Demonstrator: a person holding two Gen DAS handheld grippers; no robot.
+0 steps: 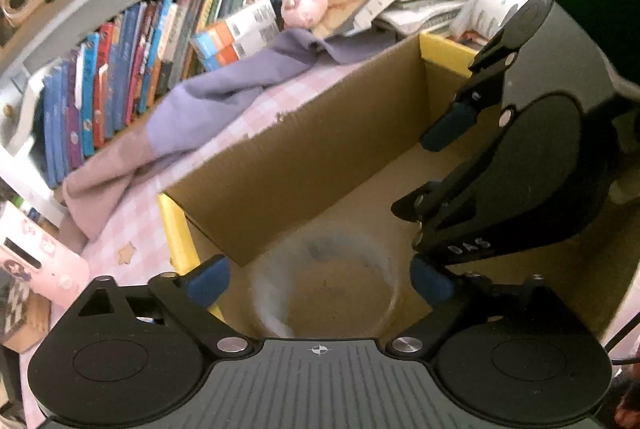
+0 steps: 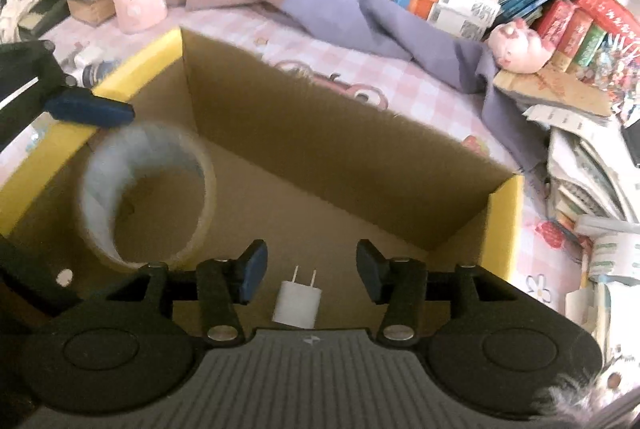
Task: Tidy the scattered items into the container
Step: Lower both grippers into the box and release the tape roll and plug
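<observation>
I'm holding my left claw (image 1: 320, 279) spread over the blurred tape roll (image 2: 146, 195) inside the cardboard box (image 2: 332, 145); my right claw (image 2: 311, 265) is hanging spread above the white charger plug (image 2: 297, 303) on the box floor.

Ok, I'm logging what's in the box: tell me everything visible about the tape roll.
The tape roll is a wide ring of clear or whitish tape, blurred in both views. It sits inside the cardboard box, near its yellow-edged left end, its open core showing the brown floor. No finger grips it; the left gripper is open around it.
</observation>
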